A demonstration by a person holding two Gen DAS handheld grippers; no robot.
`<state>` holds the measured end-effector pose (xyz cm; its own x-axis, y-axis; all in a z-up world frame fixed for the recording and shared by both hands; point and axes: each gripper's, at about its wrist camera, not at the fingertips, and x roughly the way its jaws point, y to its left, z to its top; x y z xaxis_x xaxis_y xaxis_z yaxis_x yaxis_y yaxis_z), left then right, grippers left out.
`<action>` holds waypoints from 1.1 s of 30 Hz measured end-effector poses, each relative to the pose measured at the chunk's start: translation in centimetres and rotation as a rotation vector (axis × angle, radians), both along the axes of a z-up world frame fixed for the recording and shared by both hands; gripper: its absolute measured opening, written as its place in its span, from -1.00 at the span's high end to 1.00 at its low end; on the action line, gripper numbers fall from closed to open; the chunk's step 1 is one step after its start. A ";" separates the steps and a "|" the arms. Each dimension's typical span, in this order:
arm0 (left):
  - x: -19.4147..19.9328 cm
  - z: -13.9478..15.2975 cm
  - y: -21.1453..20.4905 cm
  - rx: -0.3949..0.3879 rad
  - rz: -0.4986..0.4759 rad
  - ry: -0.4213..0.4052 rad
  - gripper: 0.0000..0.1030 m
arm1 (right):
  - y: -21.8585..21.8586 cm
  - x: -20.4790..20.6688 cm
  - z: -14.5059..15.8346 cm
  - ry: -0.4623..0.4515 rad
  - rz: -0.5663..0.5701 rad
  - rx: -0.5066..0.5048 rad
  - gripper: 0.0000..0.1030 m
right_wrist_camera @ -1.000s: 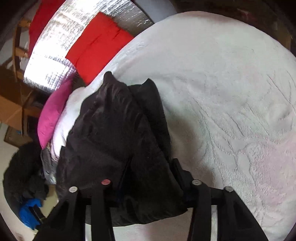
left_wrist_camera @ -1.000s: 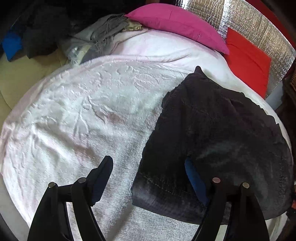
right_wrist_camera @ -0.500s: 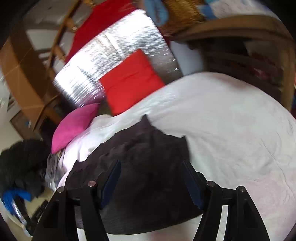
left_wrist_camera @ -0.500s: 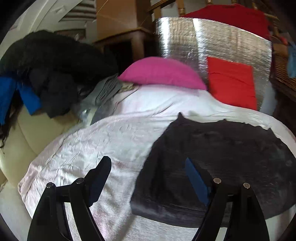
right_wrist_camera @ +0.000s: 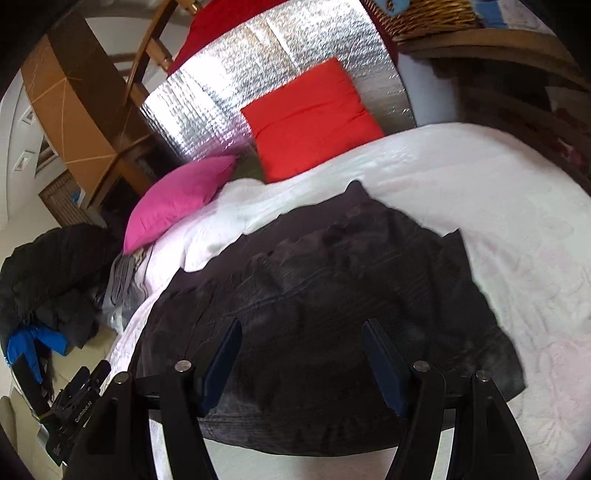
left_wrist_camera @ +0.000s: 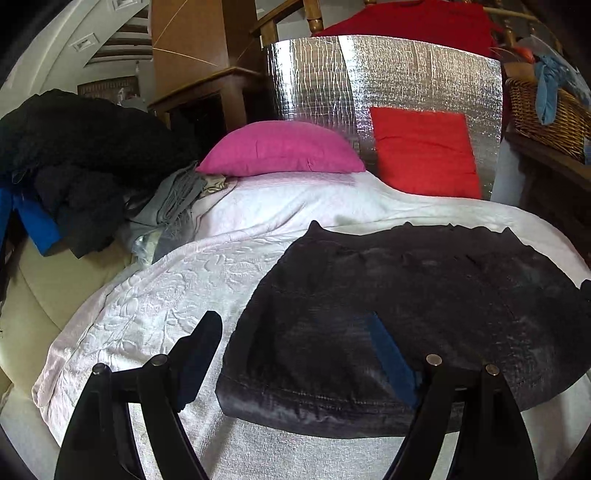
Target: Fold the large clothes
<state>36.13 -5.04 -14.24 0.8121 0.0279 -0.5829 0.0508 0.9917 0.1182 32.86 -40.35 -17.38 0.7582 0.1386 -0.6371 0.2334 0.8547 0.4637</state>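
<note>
The dark garment (left_wrist_camera: 424,295) is laid folded on the bed (left_wrist_camera: 166,295); left gripper (left_wrist_camera: 295,354) and right gripper (right_wrist_camera: 301,354) jaws are released, nothing grasped.

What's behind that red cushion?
A shiny silver foil panel stands right behind the red cushion, with red cloth above it. Whatever the panel leans on is hidden.

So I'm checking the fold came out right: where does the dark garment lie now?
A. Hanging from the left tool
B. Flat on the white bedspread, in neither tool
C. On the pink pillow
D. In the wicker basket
B: the dark garment lies spread on the white bedspread, and both tools stand open above it, gripping nothing.
</note>
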 end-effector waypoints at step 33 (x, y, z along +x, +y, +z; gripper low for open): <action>3.6 -10.8 7.4 -0.927 0.203 0.548 -0.72 | -4.9 -2.8 -11.8 0.102 -0.267 0.731 -0.65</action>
<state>39.71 2.34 -25.03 0.4658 -0.5041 -0.7273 -0.3060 0.6794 -0.6669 30.08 -45.27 -29.15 0.7676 0.3707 -0.5228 0.4597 0.2499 0.8522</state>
